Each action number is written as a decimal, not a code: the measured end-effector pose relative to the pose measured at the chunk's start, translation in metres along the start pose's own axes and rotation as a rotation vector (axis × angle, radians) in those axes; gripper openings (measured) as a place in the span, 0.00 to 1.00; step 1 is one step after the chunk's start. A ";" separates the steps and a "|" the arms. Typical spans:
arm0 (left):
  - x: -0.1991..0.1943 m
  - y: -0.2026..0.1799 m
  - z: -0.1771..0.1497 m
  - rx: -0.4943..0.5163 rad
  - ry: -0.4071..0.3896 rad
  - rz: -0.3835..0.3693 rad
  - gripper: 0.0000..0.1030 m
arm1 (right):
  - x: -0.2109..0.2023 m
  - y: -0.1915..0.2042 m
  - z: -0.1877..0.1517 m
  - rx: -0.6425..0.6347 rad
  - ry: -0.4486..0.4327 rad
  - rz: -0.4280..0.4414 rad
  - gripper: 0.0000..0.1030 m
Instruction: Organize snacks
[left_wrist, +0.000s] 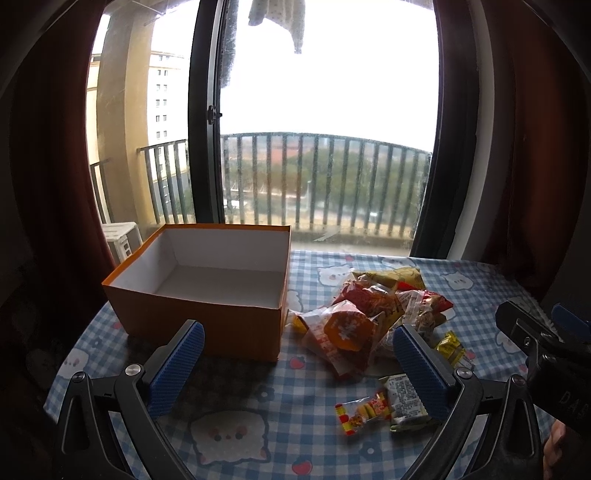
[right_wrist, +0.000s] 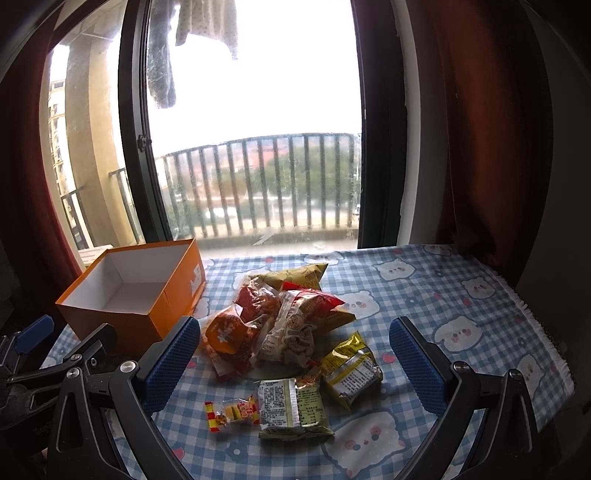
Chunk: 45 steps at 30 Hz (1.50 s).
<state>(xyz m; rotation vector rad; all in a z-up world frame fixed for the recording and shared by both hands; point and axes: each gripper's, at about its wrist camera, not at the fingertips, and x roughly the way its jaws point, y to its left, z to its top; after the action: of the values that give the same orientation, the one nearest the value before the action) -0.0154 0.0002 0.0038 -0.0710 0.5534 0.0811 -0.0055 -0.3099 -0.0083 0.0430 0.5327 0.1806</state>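
I see a big window (left_wrist: 325, 110) at the far side, bright with white daylight. Outside it is a balcony railing (left_wrist: 325, 181) and a tall building (left_wrist: 166, 96). Dark red curtains (right_wrist: 491, 129) hang left and right. The desk (right_wrist: 461, 295) has a blue checked cloth with little bears.

Both cameras sit low over the counter (left_wrist: 295, 424), looking forward between wide-spread jaws toward the window (right_wrist: 258, 92). The left view has the box (left_wrist: 207, 295) just ahead of its left jaw; the right view centres the snack pile (right_wrist: 280, 321). Both share box, pile and window.
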 end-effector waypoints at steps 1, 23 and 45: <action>0.001 0.000 0.001 0.001 0.006 -0.004 0.99 | -0.001 0.000 0.000 0.000 -0.007 0.006 1.00; 0.005 0.001 0.002 -0.018 0.029 0.005 1.00 | -0.006 0.002 0.000 -0.027 -0.057 -0.011 1.00; 0.028 -0.011 -0.022 -0.007 0.039 -0.026 0.98 | 0.016 -0.011 -0.021 -0.034 -0.005 -0.025 1.00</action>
<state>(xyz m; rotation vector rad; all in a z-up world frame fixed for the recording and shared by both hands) -0.0026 -0.0110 -0.0293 -0.0868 0.5912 0.0565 -0.0013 -0.3180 -0.0354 0.0042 0.5247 0.1652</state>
